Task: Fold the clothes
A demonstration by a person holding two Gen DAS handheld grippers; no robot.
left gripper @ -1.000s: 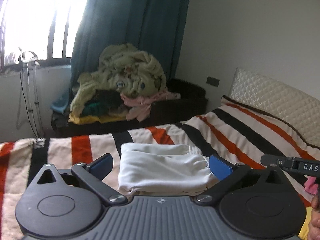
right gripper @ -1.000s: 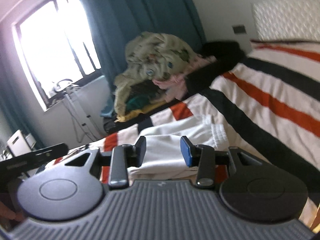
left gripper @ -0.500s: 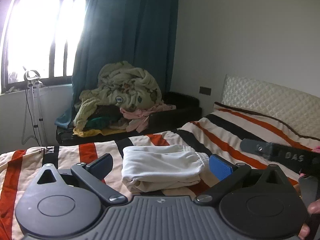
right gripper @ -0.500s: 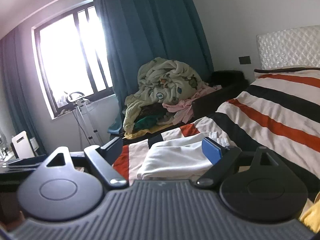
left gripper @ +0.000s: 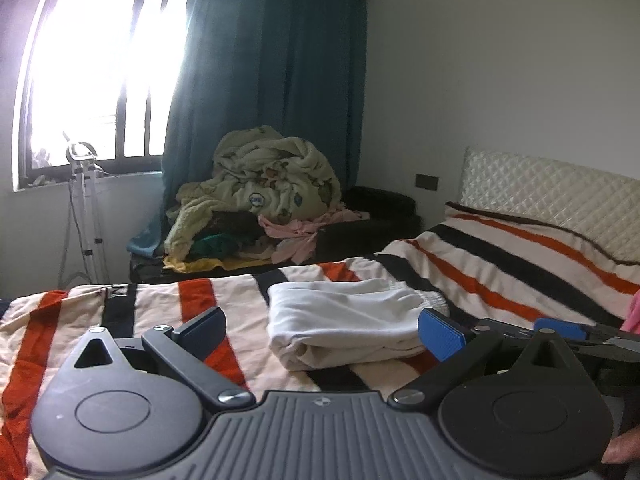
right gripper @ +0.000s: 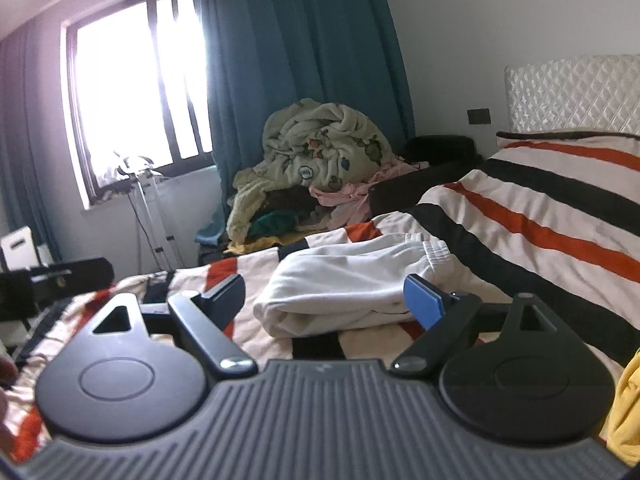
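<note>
Presently, operator, your catalogue runs nearest to farthest:

Left gripper: your jaws stand spread wide and grasp nothing; the blue pads sit either side of the folded garment without touching it.

Right gripper: released; the jaws have just been opening and now stand wide, with nothing pressed between them, and the folded garment lies beyond the tips.

Yellow cloth: at the lower right edge of your right view, beside that gripper's body.

Pink cloth: a sliver at the right edge of your left view, beyond the other gripper's blue pad.

White folded garment: the task's piece, lying flat on the bedspread just ahead of both grippers, its ribbed elastic band turned to the right, its rolled fold facing you.

Striped bedspread: cream with orange and black bands, under the garment and stretching away to the right.

Quilted headboard: far right, behind the bedspread.

Heap of laundry: well beyond the garment, past the bed's far edge, topped by a pale green fleece.

Teal curtain: behind the heap.

Window: farthest, left of the curtain, very bright.
</note>
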